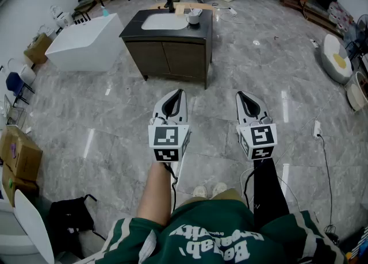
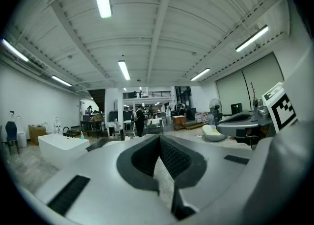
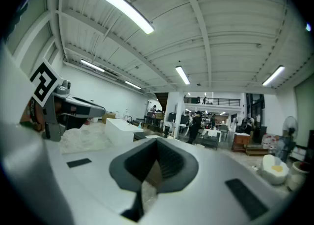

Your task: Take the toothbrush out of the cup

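Observation:
A white cup (image 1: 194, 16) stands on the far right part of the dark vanity top (image 1: 202, 29), with a thin handle, seemingly the toothbrush (image 1: 198, 11), sticking out of it; it is too small to make out well. Both grippers are held side by side over the floor, well short of the vanity and pointing towards it. My left gripper (image 1: 180, 92) is shut with nothing between its pads (image 2: 169, 155). My right gripper (image 1: 241, 95) is also shut and holds nothing, its pads (image 3: 169, 160) meeting at the tip. Each gripper shows in the other's view: the right gripper (image 2: 240, 123), the left gripper (image 3: 73, 106).
The vanity cabinet (image 1: 172, 57) has a white basin (image 1: 164, 21) and a dark faucet (image 1: 170, 3). A white bathtub (image 1: 86, 41) stands to its left. Cardboard boxes (image 1: 20, 156) and a black bag (image 1: 69, 217) lie near left; a cable (image 1: 323, 148) runs along the right floor.

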Tool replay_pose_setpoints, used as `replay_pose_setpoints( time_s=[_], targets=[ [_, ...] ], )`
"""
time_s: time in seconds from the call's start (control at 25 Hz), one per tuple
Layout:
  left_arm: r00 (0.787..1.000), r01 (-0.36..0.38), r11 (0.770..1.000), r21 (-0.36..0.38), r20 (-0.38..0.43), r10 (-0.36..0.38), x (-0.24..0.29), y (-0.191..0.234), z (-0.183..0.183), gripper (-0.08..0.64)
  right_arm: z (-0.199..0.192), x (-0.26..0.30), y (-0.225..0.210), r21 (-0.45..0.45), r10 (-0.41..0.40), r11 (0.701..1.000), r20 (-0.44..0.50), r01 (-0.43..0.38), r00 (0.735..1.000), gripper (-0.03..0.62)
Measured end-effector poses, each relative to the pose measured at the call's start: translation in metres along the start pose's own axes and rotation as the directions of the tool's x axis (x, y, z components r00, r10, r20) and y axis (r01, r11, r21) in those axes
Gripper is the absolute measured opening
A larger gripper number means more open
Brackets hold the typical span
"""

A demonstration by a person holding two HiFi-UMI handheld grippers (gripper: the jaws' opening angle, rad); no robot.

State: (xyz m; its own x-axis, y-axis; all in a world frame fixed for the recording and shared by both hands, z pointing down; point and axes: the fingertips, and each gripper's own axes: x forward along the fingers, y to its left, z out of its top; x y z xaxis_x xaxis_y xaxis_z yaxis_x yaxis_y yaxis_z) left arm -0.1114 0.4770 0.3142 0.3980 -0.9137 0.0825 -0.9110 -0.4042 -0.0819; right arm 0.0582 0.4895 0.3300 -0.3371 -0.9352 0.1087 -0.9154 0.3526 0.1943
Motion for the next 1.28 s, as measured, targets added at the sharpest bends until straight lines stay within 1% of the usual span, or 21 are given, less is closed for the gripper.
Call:
replay_pose_setpoints(
  time_s=[0.28, 0.44, 0.84, 1.04, 1.08, 1.12, 1.16, 1.2, 1.28],
  targets=[
    [1.000, -0.009, 0.999, 0.038, 0.008, 0.009, -0.024, 0.012, 0.001, 0.000, 0.008, -0.009, 0.022, -0.050, -0.007, 0.999, 0.007, 0.007, 1.000, 0.003],
    [1.000, 0.004, 0.999, 0.040, 0.002, -0.004, -0.027, 0.012, -0.001, 0.000, 0.005, -0.014, 0.026, -0.019, -0.009, 1.000, 0.013, 0.009, 1.000, 0.003],
    [1.000, 0.019, 0.999, 0.030, -0.003, -0.019, -0.027, 0.018, -0.010, 0.002, 0.001, -0.017, 0.026, -0.015, -0.034, 0.999, 0.009, 0.034, 0.999, 0.005],
    [1.000, 0.008, 1.000, 0.014, 0.003, -0.008, -0.029, 0.024, -0.009, 0.003, 0.004, -0.016, 0.024, -0.011, -0.047, 0.999, 0.017, 0.047, 0.999, 0.005],
    [1.000, 0.009, 1.000, 0.010, 0.004, -0.009, -0.027, 0.025, -0.010, 0.017, 0.002, -0.015, 0.023, -0.009, -0.047, 0.999, 0.016, 0.047, 0.999, 0.005],
    [1.000, 0.013, 1.000, 0.005, 0.005, -0.013, -0.025, 0.025, -0.011, 0.065, -0.001, -0.013, 0.022, -0.009, -0.047, 0.999, 0.014, 0.047, 0.999, 0.005],
    [1.000, 0.017, 1.000, 0.002, 0.007, -0.017, -0.023, 0.026, -0.012, 0.135, -0.003, -0.011, 0.022, -0.010, -0.046, 0.999, 0.012, 0.046, 0.999, 0.005],
    [1.000, 0.020, 1.000, 0.002, 0.011, -0.020, -0.020, 0.026, -0.013, 0.178, -0.005, -0.009, 0.021, -0.010, -0.045, 0.999, 0.011, 0.045, 0.999, 0.005],
    [1.000, 0.021, 1.000, 0.005, 0.020, -0.021, -0.015, 0.028, -0.014, 0.187, -0.006, -0.005, 0.019, -0.011, -0.045, 0.999, 0.010, 0.045, 0.999, 0.005]
  ],
)
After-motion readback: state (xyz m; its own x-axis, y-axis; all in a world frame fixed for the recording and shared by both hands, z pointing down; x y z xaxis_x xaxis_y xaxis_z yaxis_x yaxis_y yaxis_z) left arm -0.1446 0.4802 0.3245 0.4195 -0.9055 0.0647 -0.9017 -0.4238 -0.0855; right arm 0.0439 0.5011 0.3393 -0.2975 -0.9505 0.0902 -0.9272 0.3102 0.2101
